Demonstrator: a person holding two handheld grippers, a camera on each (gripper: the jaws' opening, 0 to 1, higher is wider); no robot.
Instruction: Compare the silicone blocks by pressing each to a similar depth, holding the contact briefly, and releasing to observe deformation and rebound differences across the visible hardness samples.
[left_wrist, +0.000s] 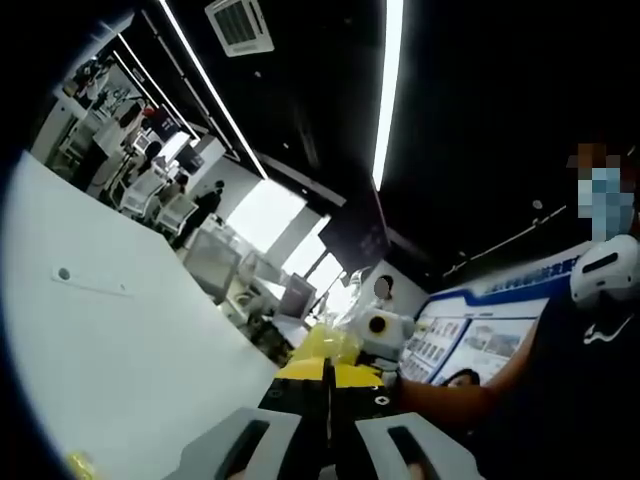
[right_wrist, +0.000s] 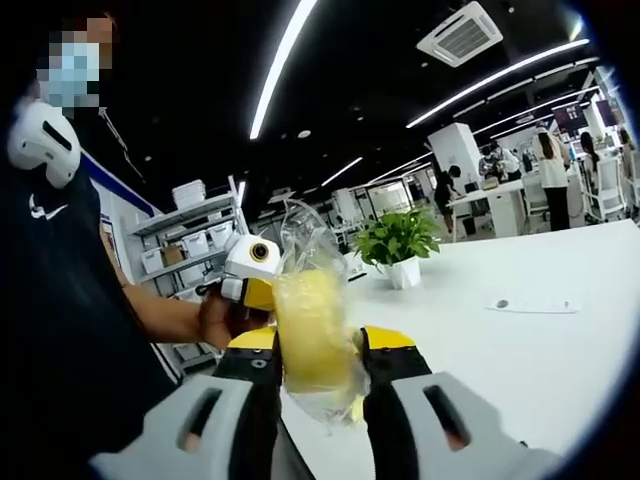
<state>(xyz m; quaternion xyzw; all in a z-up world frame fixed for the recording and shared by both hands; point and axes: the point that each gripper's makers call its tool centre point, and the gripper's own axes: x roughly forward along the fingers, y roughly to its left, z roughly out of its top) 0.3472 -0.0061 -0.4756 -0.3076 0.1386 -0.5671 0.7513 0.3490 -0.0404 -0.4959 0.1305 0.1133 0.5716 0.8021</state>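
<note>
A pale yellow silicone block (right_wrist: 312, 335) in a clear plastic bag (right_wrist: 300, 228) stands upright between the jaws of my right gripper (right_wrist: 315, 352), which is shut on it above the white table (right_wrist: 520, 350). My left gripper (right_wrist: 250, 268), held by a hand (right_wrist: 222, 318), sits just left of the block, its tip against the bag. In the left gripper view my left gripper (left_wrist: 328, 372) has its yellow tips pressed together. The yellowish bag (left_wrist: 325, 345) shows just beyond them. Whether film is pinched between the tips is unclear. The right gripper (left_wrist: 378, 325) sits behind the bag.
A potted green plant (right_wrist: 397, 243) stands on the table behind the block. A small flat plate with a hole (right_wrist: 535, 304) lies on the tabletop to the right. The person (right_wrist: 60, 300) in a dark shirt is on the left. Shelves with boxes (right_wrist: 190, 245) stand behind.
</note>
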